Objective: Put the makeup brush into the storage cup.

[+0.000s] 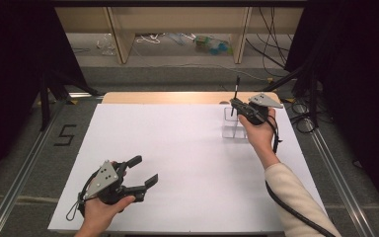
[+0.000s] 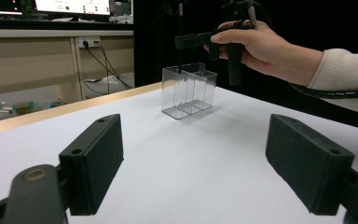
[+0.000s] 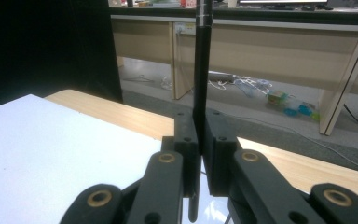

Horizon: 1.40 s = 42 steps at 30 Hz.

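Right gripper jaws clamp the black pen upright over the clear organizer; off-center lowering could clip a divider. Left gripper jaws wide, empty.

Two grippers can be counted here, plus one black pen, one clear holder split into three compartments, and one white worktop.
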Available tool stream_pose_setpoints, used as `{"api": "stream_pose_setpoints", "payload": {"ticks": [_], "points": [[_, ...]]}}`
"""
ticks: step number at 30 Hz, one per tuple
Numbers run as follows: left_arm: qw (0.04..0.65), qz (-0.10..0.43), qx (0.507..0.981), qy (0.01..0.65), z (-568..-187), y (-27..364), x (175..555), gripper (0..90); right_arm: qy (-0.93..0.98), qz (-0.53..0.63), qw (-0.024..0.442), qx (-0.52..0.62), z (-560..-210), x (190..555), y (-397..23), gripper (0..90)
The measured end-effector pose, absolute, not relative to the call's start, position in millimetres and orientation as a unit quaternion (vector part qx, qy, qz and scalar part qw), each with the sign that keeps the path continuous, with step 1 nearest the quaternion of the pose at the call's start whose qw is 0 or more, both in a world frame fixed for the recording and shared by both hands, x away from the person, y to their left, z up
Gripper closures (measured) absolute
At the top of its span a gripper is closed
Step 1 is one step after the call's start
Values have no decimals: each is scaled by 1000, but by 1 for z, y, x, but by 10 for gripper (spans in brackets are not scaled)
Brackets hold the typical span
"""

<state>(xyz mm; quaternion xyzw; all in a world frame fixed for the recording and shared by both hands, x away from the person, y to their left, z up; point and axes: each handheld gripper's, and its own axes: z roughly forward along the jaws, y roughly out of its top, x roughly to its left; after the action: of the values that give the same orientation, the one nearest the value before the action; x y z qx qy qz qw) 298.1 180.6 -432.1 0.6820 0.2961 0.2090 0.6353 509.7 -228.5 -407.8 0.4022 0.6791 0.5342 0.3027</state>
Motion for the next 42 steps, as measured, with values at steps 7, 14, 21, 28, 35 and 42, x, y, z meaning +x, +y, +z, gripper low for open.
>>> {"api": "stream_pose_setpoints", "payload": {"ticks": [7, 14, 21, 28, 35, 42], "points": [[636, 208, 682, 296, -432, 181, 298, 193, 681, 532, 302, 402, -411, 510, -227, 857], [635, 208, 682, 297, -432, 180, 298, 193, 685, 525, 302, 405, -413, 511, -227, 857], [634, 209, 683, 295, -432, 181, 298, 193, 684, 525, 300, 407, -415, 511, -227, 857], [635, 208, 682, 296, -432, 180, 298, 193, 682, 528, 302, 407, -417, 512, -227, 857], [635, 208, 682, 296, -432, 181, 298, 193, 683, 524, 304, 408, -420, 513, -227, 857], [635, 209, 684, 292, -432, 181, 299, 193, 689, 517, 300, 410, -420, 513, -227, 857]]}}
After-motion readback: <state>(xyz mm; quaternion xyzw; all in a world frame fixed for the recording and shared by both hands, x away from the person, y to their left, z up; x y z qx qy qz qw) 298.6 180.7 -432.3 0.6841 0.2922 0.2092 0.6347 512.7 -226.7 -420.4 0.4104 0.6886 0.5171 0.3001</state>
